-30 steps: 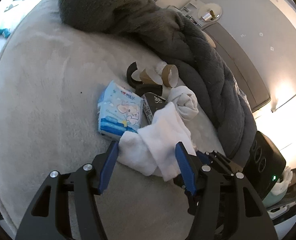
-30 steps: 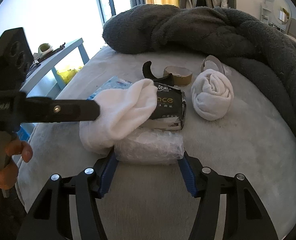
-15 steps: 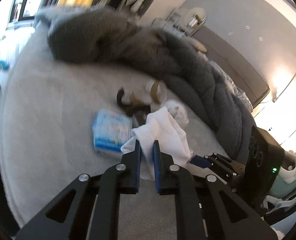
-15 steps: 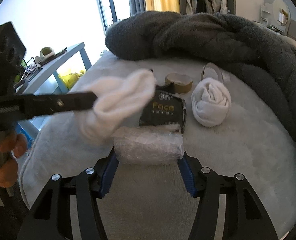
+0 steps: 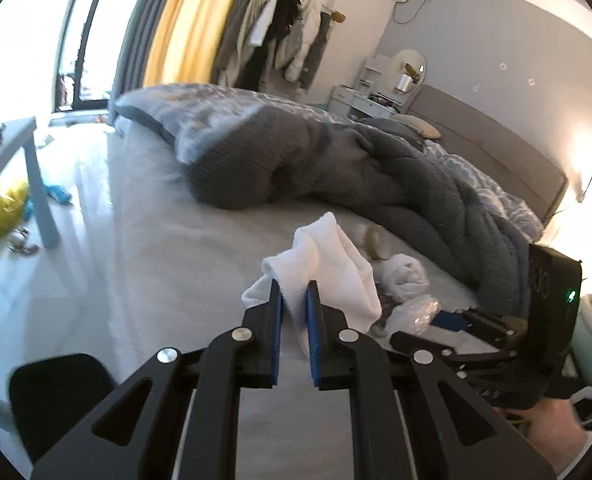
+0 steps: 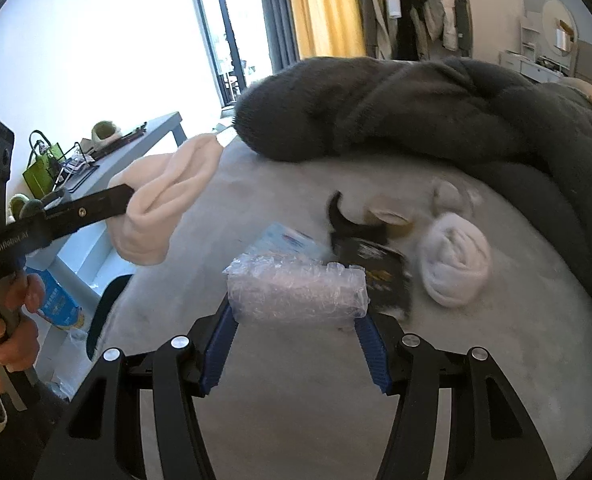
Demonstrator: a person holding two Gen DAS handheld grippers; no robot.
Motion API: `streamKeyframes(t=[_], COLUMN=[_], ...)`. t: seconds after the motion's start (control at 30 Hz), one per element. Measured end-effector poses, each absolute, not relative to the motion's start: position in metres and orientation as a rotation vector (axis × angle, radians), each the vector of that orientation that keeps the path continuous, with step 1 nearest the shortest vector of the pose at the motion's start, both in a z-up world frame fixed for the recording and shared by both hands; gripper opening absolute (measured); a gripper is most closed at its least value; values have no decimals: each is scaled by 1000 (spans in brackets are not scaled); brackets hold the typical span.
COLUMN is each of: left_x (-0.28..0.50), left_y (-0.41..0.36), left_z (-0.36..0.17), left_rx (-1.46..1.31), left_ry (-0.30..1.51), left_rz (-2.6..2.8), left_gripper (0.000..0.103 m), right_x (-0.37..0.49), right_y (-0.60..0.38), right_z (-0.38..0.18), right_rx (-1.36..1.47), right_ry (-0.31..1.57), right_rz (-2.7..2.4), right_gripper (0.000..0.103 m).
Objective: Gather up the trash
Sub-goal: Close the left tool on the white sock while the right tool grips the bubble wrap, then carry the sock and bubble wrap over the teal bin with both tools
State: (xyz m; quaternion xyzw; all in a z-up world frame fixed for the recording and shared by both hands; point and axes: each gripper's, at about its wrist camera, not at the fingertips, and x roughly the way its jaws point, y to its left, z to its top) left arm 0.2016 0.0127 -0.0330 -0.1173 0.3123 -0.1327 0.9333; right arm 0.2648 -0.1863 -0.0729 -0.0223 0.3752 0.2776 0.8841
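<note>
At frame centre the left gripper (image 5: 293,296) clenches a white sock (image 5: 328,268) above the bed (image 5: 155,264), while the right gripper (image 6: 296,320) grasps a bubble-wrap wad (image 6: 296,290).

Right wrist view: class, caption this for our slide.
Right gripper clamps a clear bubble-wrap wad above the grey bed; left gripper lifts a white sock.

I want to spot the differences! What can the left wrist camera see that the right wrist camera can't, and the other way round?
Only the left wrist view shows the yellow bag on the floor and the lit green lamp on the right hand-held gripper.

Only the right wrist view shows the blue packet, the black packet, the green bag on the table and the hand holding the left hand-held gripper.

Both show the white sock it pinches, the bubble wrap the right one holds, the rolled sock and the grey blanket.
</note>
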Motion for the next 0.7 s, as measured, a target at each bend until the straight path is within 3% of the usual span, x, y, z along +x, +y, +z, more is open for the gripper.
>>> streamKeyframes(t=[0.7], left_x=[177], left_y=[121], left_z=[-72], left_rx=[-81], left_ry=[798], left_rz=[-13], left_gripper=[13], right_x=[263], right_y=[-55], right_z=[-60], right_rx=[-85], right_ry=[795], right_rz=[724], right_gripper=[58])
